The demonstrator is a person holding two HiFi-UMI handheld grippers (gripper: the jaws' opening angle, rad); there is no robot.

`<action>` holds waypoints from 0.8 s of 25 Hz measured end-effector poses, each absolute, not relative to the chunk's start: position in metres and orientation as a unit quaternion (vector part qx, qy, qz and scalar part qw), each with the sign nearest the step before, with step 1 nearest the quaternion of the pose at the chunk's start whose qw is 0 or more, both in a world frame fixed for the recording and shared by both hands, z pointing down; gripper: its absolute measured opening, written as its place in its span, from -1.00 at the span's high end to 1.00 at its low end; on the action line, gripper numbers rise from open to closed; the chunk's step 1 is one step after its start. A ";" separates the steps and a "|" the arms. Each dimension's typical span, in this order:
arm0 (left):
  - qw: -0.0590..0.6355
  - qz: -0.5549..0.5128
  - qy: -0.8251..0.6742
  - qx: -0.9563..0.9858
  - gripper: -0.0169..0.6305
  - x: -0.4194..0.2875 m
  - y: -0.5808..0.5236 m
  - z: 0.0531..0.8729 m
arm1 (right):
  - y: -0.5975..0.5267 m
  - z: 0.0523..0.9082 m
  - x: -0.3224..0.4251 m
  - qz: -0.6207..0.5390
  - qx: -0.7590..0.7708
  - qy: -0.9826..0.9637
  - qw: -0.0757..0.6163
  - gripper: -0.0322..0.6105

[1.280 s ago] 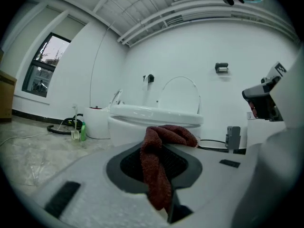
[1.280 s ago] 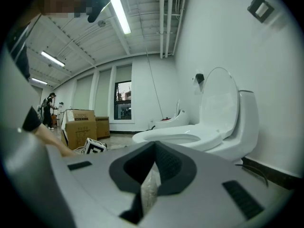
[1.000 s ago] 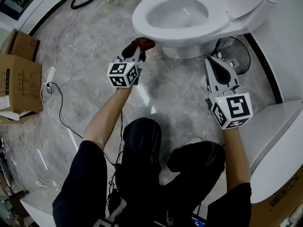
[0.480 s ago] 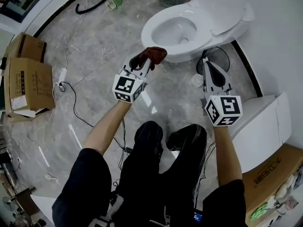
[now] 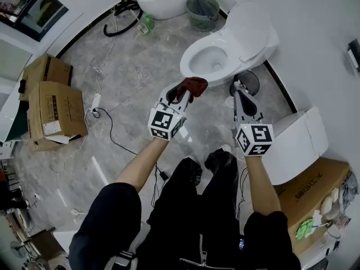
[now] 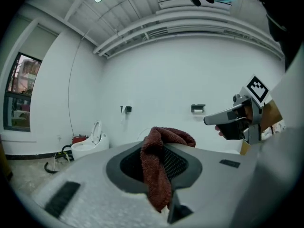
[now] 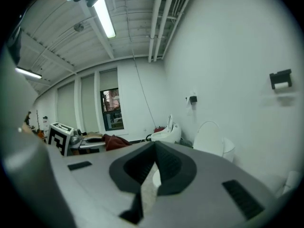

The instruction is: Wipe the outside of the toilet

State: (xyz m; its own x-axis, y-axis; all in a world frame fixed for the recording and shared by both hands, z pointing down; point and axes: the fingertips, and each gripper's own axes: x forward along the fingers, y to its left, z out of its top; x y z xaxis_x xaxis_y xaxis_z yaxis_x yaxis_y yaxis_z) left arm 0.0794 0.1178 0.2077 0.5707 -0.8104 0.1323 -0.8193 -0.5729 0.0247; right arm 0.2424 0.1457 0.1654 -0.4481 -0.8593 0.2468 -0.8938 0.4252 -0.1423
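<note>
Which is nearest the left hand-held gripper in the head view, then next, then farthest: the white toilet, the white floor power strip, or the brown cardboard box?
From the left hand-held gripper, holding a dark red cloth:
1. White ceramic toilet, just ahead and right.
2. White power strip, on the floor, left.
3. Brown cardboard box, farther left.
</note>
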 end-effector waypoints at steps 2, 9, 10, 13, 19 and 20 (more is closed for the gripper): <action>0.035 0.049 -0.455 0.889 0.72 0.080 0.128 0.173 | 0.156 0.140 0.240 0.126 0.528 -0.837 0.069 0.89; 0.020 0.021 -0.447 0.894 0.72 0.082 0.153 0.089 | 0.182 0.067 0.243 0.103 0.548 -0.829 0.052 0.89; 0.019 0.019 -0.446 0.895 0.72 0.082 0.155 0.082 | 0.185 0.061 0.244 0.100 0.549 -0.828 0.051 0.89; 0.017 0.018 -0.442 0.897 0.72 0.083 0.162 0.069 | 0.193 0.048 0.244 0.089 0.553 -0.827 0.049 0.89; 0.014 0.025 -0.436 0.899 0.72 0.079 0.172 0.062 | 0.209 0.035 0.242 0.073 0.551 -0.830 0.046 0.90; 0.014 0.026 -0.436 0.899 0.72 0.079 0.174 0.062 | 0.211 0.035 0.243 0.074 0.551 -0.830 0.046 0.90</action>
